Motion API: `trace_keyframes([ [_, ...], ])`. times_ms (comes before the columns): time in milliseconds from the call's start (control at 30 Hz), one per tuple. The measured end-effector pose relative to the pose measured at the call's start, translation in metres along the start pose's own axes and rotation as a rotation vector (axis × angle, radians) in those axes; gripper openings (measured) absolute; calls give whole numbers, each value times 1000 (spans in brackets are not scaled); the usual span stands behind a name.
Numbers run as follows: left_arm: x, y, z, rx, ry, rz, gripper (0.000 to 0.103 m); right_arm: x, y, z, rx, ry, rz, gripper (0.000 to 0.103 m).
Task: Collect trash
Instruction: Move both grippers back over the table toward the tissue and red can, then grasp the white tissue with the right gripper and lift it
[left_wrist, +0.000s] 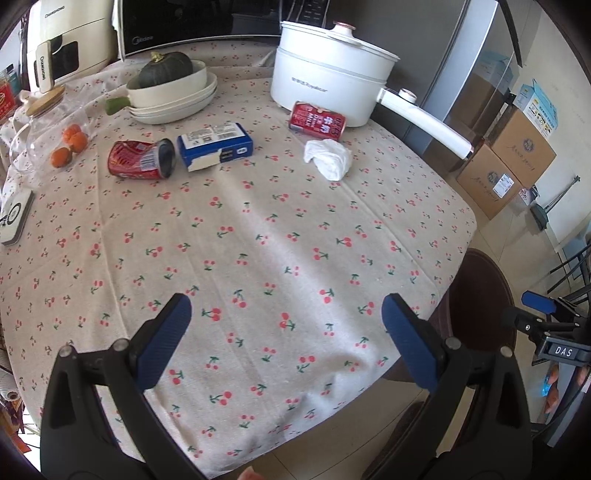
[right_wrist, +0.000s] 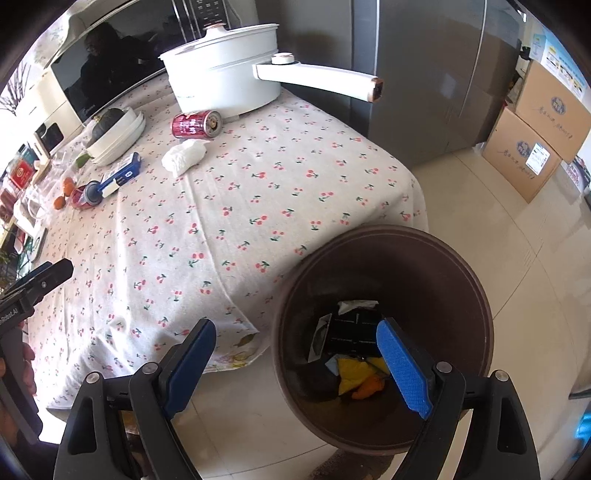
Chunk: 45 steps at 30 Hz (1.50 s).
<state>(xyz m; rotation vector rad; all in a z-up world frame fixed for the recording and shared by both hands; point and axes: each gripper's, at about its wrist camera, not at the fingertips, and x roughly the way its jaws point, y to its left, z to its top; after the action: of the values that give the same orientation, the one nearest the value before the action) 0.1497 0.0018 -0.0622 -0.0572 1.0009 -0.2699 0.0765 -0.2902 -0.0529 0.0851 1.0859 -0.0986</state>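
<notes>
On the cherry-print tablecloth (left_wrist: 258, 229) lie a crushed red can (left_wrist: 142, 159), a blue and white carton (left_wrist: 214, 146), a second red can (left_wrist: 317, 120) and a crumpled white tissue (left_wrist: 329, 158). My left gripper (left_wrist: 286, 334) is open and empty above the table's near edge. My right gripper (right_wrist: 295, 363) is open and empty over the brown trash bin (right_wrist: 476, 295), which holds dark, yellow and orange scraps. The right wrist view also shows the can (right_wrist: 195, 124), tissue (right_wrist: 183, 158), carton (right_wrist: 123, 173) and crushed can (right_wrist: 83, 195).
A white electric pot (left_wrist: 332, 74) with a long handle stands at the back right. Stacked bowls with a green squash (left_wrist: 166, 70), oranges (left_wrist: 70, 142) in a glass jar and a microwave (left_wrist: 192, 26) sit at the back. Cardboard boxes (right_wrist: 532, 147) stand on the floor.
</notes>
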Motion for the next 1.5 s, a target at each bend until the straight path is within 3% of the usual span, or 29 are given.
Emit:
trace_keyframes([
  [400, -27, 95, -4, -113, -17, 113, 102, 33, 82, 36, -100, 44, 65, 92],
  [700, -28, 148, -3, -101, -33, 224, 102, 77, 135, 87, -144, 10, 82, 92],
  [867, -19, 172, 1, -193, -13, 191, 102, 108, 147, 120, -140, -7, 69, 92],
  [1233, -6, 182, 6, -196, 11, 212, 102, 161, 154, 179, -110, -32, 46, 91],
  [1300, -4, 185, 5, -202, 18, 216, 102, 169, 152, 182, -98, -24, 47, 90],
  [1467, -2, 186, 4, -206, 25, 219, 102, 181, 150, 180, -86, -15, 43, 58],
  [1500, -2, 187, 4, -205, 25, 218, 102, 180, 149, 180, -87, -15, 40, 56],
])
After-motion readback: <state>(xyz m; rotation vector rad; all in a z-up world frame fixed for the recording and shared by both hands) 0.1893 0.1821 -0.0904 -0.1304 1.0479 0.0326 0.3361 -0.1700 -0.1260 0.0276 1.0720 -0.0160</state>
